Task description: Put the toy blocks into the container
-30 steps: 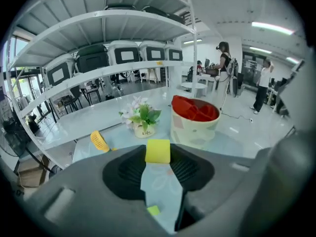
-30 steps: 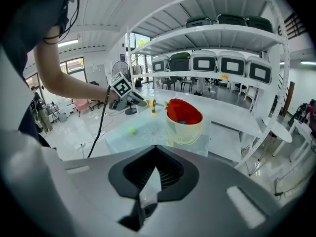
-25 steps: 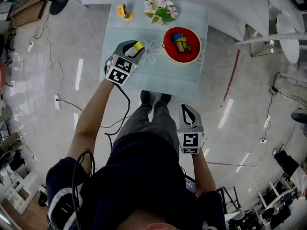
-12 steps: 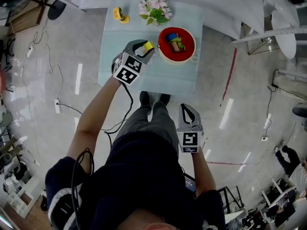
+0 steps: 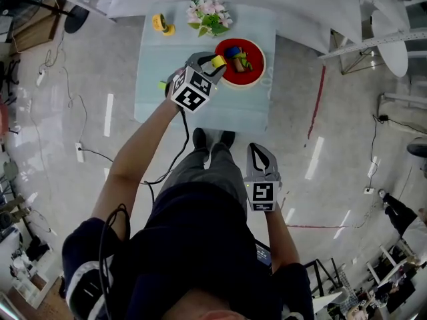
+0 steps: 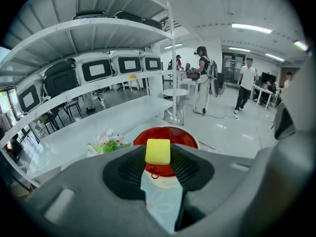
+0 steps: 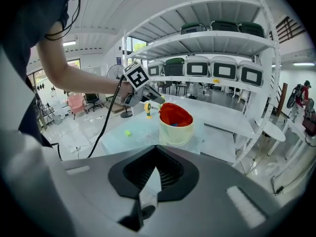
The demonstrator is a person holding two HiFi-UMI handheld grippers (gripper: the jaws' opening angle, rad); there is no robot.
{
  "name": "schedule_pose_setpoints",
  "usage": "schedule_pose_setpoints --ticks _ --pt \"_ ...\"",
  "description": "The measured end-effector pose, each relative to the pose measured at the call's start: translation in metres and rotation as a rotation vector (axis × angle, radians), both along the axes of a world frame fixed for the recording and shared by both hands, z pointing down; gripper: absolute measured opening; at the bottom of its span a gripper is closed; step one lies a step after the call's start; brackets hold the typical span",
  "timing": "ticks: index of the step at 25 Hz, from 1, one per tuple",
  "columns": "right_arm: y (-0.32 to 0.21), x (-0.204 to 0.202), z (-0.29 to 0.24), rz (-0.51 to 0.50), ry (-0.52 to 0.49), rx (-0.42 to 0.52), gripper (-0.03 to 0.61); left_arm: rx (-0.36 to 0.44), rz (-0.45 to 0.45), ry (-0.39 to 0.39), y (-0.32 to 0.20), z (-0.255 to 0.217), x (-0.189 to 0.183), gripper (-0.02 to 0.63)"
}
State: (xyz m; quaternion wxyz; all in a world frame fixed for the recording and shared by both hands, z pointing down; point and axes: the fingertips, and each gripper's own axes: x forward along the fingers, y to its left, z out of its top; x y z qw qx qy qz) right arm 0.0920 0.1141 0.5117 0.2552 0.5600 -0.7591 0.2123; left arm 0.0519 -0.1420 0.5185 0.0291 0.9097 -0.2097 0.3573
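Note:
My left gripper (image 5: pixel 215 63) is shut on a yellow block (image 5: pixel 219 61) and holds it above the near-left rim of the red bowl (image 5: pixel 253 76). In the left gripper view the yellow block (image 6: pixel 158 151) sits between the jaw tips with the red bowl (image 6: pixel 183 135) just beyond it. Several coloured blocks (image 5: pixel 237 56) lie inside the bowl. One small green block (image 5: pixel 162 84) rests on the light blue cloth left of my left gripper. My right gripper (image 5: pixel 257 153) hangs off the table by my legs, jaws together and empty.
The small table (image 5: pixel 153 99) carries a flower bunch (image 5: pixel 208 15) and a yellow toy (image 5: pixel 160 24) at its far edge. White shelving stands behind it. A cable runs over the floor at the left. People stand far off in the room.
My left gripper has carried the yellow block to the right and farther away, from the cloth's middle to the bowl's rim. The right gripper has stayed in place.

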Motion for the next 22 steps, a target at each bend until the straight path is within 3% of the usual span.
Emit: schedule_pose_setpoints --ticks 10,22 --pt "0.003 0.008 -0.001 0.014 -0.002 0.008 -0.002 0.001 0.058 -0.058 -0.002 0.026 0.038 0.152" --pt "0.008 0.016 0.000 0.020 -0.002 -0.002 -0.002 0.002 0.080 -0.113 -0.007 0.045 0.058 0.155"
